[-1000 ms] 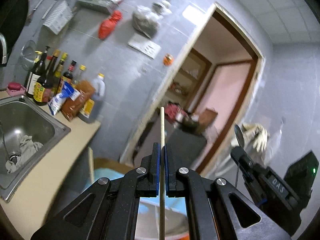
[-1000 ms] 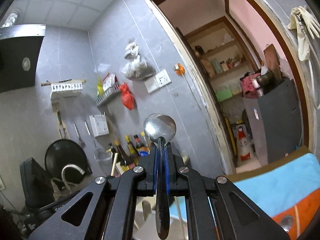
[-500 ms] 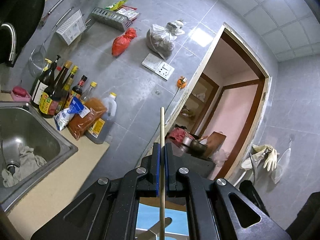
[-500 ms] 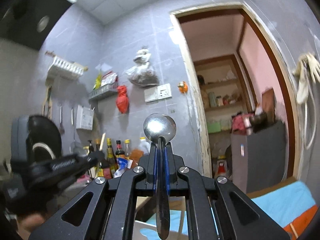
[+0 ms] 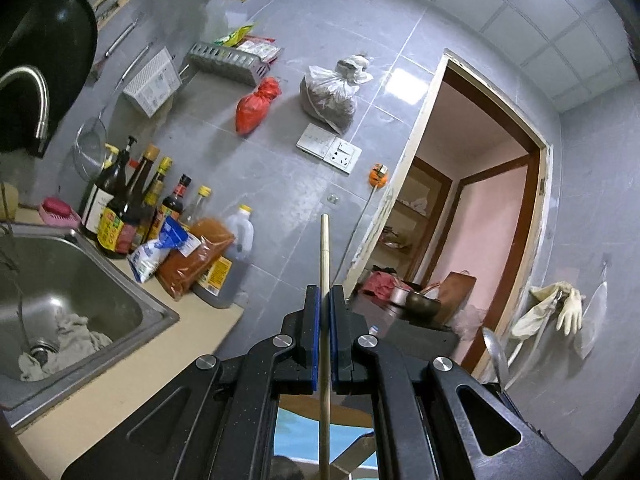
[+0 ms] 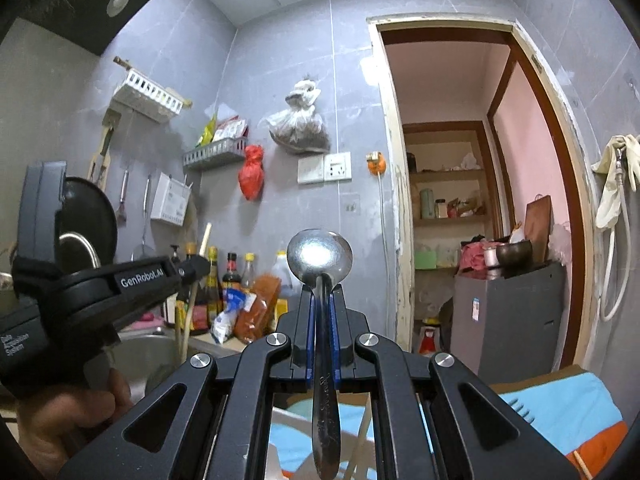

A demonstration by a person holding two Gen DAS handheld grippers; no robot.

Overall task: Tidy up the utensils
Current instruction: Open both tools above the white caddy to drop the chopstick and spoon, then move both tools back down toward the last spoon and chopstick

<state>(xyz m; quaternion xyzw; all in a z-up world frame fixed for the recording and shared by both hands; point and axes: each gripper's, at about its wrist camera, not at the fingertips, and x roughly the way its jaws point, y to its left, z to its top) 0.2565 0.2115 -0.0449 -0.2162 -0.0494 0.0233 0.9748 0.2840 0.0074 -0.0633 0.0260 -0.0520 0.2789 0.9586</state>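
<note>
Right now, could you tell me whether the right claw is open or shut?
Shut. The right claw has its blue pads pressed against the neck of the metal spoon, whose bowl stands out beyond the fingertips.

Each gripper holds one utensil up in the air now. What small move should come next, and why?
Probably lower both toward the counter. The left gripper is shut on a chopstick, the right gripper on a spoon; both point up at the wall, and no utensil holder shows ahead of them.
</note>
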